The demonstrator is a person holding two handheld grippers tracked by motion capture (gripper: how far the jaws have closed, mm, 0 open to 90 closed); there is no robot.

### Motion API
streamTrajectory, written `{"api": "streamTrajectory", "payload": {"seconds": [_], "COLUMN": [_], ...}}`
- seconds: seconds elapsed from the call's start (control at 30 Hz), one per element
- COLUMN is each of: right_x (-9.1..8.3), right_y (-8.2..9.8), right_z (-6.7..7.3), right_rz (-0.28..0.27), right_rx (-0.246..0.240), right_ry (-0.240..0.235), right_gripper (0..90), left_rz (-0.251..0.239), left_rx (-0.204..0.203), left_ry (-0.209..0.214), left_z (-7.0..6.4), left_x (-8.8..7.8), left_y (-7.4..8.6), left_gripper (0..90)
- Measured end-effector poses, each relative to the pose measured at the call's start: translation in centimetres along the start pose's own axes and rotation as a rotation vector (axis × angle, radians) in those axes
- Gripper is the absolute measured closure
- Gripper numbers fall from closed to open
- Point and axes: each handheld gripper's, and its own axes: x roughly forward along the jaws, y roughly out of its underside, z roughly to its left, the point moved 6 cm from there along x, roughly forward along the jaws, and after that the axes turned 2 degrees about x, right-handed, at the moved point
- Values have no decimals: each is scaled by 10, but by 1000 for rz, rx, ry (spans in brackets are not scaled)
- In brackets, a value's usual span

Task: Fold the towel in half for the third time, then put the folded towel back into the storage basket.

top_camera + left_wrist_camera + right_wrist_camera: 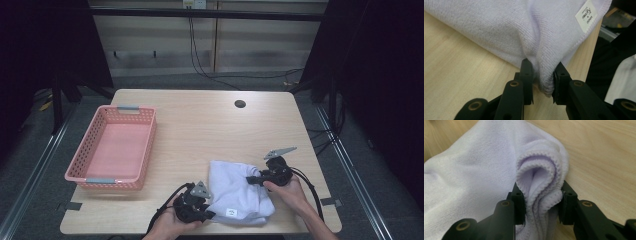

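Left tool and right tool each pinching the lilac towel, pink basket well left

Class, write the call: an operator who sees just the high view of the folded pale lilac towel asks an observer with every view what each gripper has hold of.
Operator: Is the left gripper on the towel?
Observer: Yes, its pads pinch a bunched edge of the folded pale lilac towel.
Operator: Anything near that spot?
Observer: A small white label sewn by the towel's hem.
Operator: And the right gripper?
Observer: Its pads press a curled stack of several layers.
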Motion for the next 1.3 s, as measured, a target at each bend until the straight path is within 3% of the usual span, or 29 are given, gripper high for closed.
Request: {"api": "streamTrajectory", "payload": {"seconds": [0.37,0.7,0.73,0.77,0.83,0.97,1.1,1.3], "right_x": [-1,-5,-6,-7,-10,-17,-21,-27], "right_y": [-3,-11,-13,-15,-17,-21,-30,-47], "right_z": [0,2,2,2,2,0,-2,-2], "right_rz": [-3,6,1,-7,-17,-38,-44,-60], "right_rx": [7,11,8,8,18,35,12,6], "right_ry": [-10,-31,-30,-30,-32,-58,-51,-53], "right_gripper": [659,674,675,676,676,677,679,680], "left_rz": [8,-43,-29,-60,-75,-83,-87,-132], "left_rx": [9,-15,-1,-12,-14,-7,-7,-16], "left_ry": [13,52,46,45,52,47,46,39], "left_z": [1,3,5,5,6,7,9,19], "left_x": [-4,-14,-18,-20,-25,-31,-34,-47], "left_y": [-1,-7,-8,-11,-14,-19,-23,-33], "left_gripper": [756,764,764,765,766,766,766,766]}}
